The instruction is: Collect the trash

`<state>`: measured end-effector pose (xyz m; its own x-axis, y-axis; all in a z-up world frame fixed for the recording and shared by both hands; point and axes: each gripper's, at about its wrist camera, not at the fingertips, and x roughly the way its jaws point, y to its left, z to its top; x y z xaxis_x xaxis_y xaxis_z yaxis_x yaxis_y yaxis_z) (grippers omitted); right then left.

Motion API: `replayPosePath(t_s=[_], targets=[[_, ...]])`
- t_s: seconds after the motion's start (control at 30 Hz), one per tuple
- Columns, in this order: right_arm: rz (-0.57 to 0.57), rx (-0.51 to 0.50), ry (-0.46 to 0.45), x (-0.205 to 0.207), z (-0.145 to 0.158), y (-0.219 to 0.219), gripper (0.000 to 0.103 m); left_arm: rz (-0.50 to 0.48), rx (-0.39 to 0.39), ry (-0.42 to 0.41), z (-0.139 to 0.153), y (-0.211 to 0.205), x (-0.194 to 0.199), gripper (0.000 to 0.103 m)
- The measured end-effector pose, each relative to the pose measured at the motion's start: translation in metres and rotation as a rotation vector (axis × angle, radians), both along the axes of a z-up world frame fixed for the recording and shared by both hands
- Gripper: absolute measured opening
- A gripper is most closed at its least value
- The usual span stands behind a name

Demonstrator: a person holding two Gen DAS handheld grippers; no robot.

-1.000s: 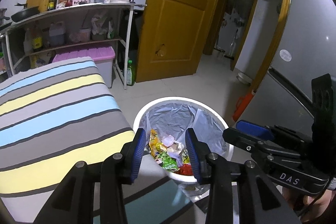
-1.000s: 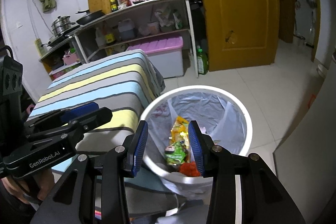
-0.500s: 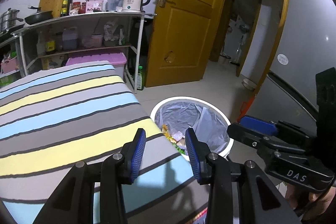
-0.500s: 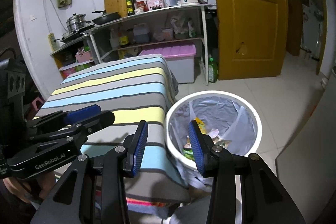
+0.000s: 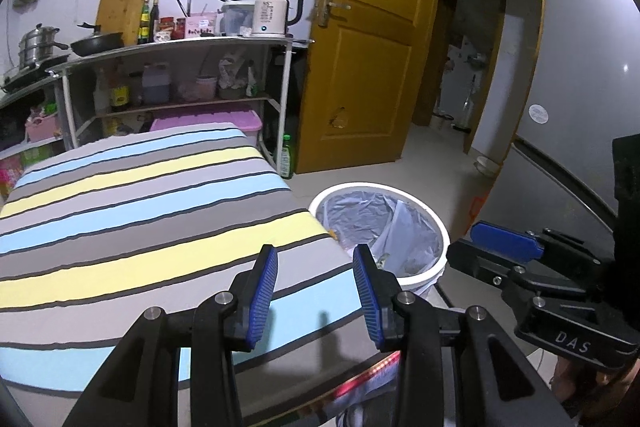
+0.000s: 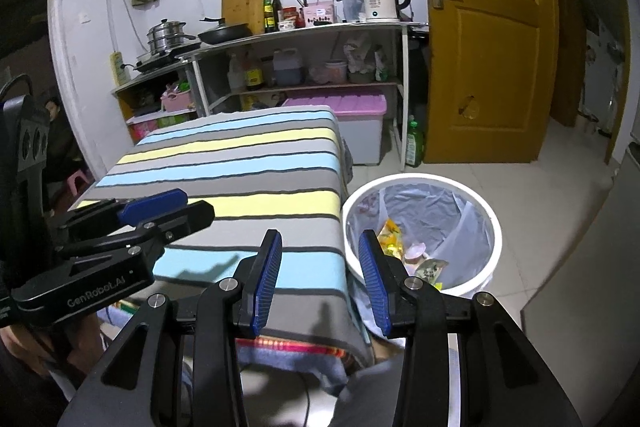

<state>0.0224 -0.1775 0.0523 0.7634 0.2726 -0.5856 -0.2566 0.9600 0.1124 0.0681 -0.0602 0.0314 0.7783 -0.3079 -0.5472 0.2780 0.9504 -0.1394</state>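
Observation:
A white trash bin (image 5: 436, 227) (image 6: 492, 223) with a grey liner stands on the floor at the table's right corner. Crumpled wrappers (image 6: 416, 255) lie in its bottom. My left gripper (image 5: 315, 271) hovers open over the near right corner of the striped tablecloth (image 5: 140, 211), nothing between its blue pads. My right gripper (image 6: 320, 259) is open too, over the table's near edge with the bin just beyond its right finger. Each gripper shows in the other's view: the right gripper (image 5: 500, 247) at the right edge, the left gripper (image 6: 160, 207) at the left.
The striped table (image 6: 240, 163) fills the left and middle. Behind it stand a metal shelf (image 5: 180, 47) with kettle, pans and bottles, a purple-lidded box (image 6: 352, 107) and a green bottle (image 6: 414, 139). A yellow door (image 6: 492, 67) stands open. A grey appliance (image 6: 600, 267) is right of the bin.
Both grippers have drawn back and a little up from over the bin to above the table's near edge. The bin now sits farther off and to the right. Both jaws stayed equally wide.

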Motion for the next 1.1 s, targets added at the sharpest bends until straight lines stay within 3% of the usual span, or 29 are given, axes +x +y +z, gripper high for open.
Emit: replayPosePath(t_s=[1.1], targets=[[-0.001,-0.004,-0.015,-0.012,-0.001,0.001,0.041,0.021,0.003,-0.036,0.005,0.006,-0.016,0.039]])
